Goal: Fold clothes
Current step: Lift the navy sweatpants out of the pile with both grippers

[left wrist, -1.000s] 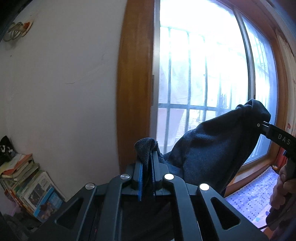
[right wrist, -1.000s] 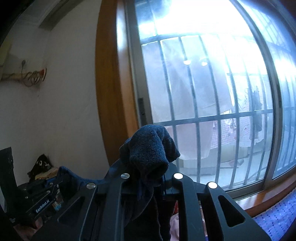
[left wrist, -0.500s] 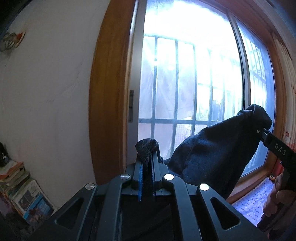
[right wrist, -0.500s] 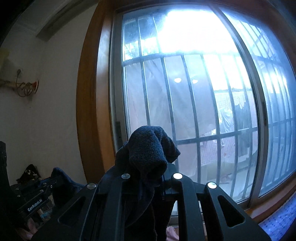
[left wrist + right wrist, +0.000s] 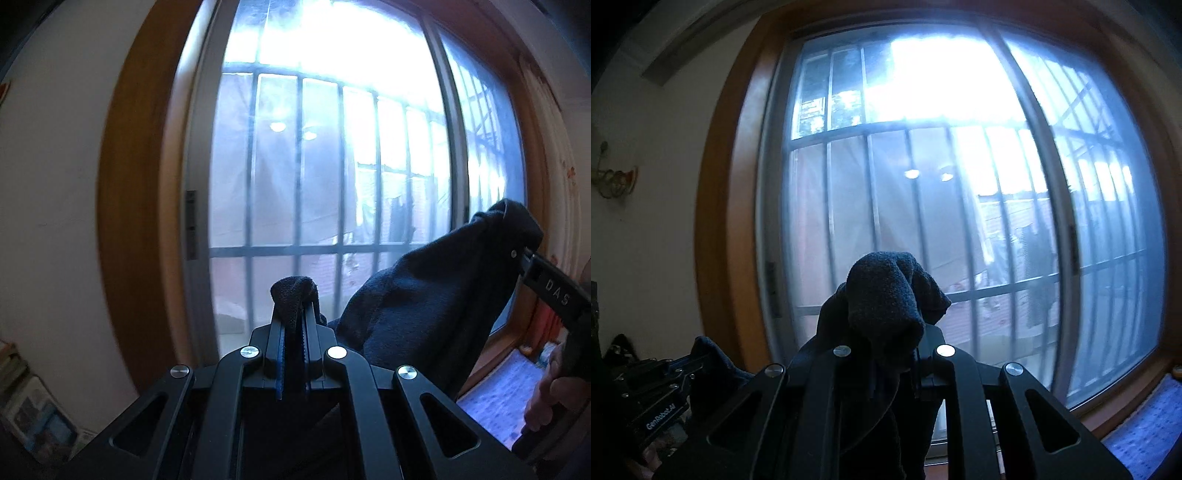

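Tongs on both hands are clenched on the same dark navy garment point(image 5: 424, 317), which hangs in the air between them in front of a window point(image 5: 332, 166) with a brown wooden frame point(image 5: 125, 221) and grey bars behind the glass.

From the left wrist view, the left tongs point(image 5: 294, 314) pinch a small bunched corner of the fuzzy cloth, a tuft of it sticking up above the two fingertips, which stand nearly together. The rest of the fabric runs off to the right and rises in a broad drape to the right tongs point(image 5: 517, 254), where another corner is gripped; a black arm of that tool carries white letters (they look like "DAS"). The person's hand point(image 5: 554, 391) holds that tool's handle at the far right edge.

From the right wrist view, the right tongs point(image 5: 892, 332) are mostly hidden under a thick hooded fold of the garment point(image 5: 886, 295), which spills over and down between the black linkage arms. Low on the left, the left tongs point(image 5: 690, 369) show as a dark tool with cloth gathered at their tip.

A white wall point(image 5: 48, 184) lies left of the window, and a blue patterned cloth point(image 5: 1145, 432) covers the surface below the sill on the right.
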### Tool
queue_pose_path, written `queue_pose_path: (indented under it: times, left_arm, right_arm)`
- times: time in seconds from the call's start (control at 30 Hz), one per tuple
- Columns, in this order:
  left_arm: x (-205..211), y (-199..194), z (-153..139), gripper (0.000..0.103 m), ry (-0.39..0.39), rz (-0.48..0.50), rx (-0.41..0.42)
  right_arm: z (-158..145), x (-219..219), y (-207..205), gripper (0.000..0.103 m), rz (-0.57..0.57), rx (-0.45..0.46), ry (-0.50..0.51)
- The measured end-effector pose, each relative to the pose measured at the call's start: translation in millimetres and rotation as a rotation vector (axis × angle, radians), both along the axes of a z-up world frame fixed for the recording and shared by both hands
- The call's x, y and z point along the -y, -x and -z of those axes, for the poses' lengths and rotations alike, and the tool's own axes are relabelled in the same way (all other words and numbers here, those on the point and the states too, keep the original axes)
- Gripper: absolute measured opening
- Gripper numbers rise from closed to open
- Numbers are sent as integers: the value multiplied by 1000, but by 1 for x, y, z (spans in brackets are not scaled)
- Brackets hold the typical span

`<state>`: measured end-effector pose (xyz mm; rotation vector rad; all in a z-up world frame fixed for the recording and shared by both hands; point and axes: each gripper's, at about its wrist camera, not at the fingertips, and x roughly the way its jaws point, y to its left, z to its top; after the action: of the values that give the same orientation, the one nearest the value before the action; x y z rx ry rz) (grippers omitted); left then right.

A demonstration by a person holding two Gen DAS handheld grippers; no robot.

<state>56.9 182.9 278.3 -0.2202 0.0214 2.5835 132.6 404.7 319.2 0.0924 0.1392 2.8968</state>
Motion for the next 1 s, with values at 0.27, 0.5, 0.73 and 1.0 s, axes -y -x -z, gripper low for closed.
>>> queue_pose_path:
  times: [0.27, 0.5, 0.73, 1.0]
  left_arm:
    - [-55, -15, -18, 6, -12, 83, -42]
    - [-111, -33, -20, 6, -22, 155, -48]
    - [-168, -50, -15, 6, -30, 220, -38]
    - [-242, -71, 7, 6, -21, 295, 7]
  right_arm:
    - [-17, -44, -34, 12, 107, -44, -28]
    - [-24, -79, -63, 12, 190, -48, -76]
    - [-16, -132, -92, 13, 271, -30, -65]
    - [0, -200, -126, 13, 352, -4, -50]
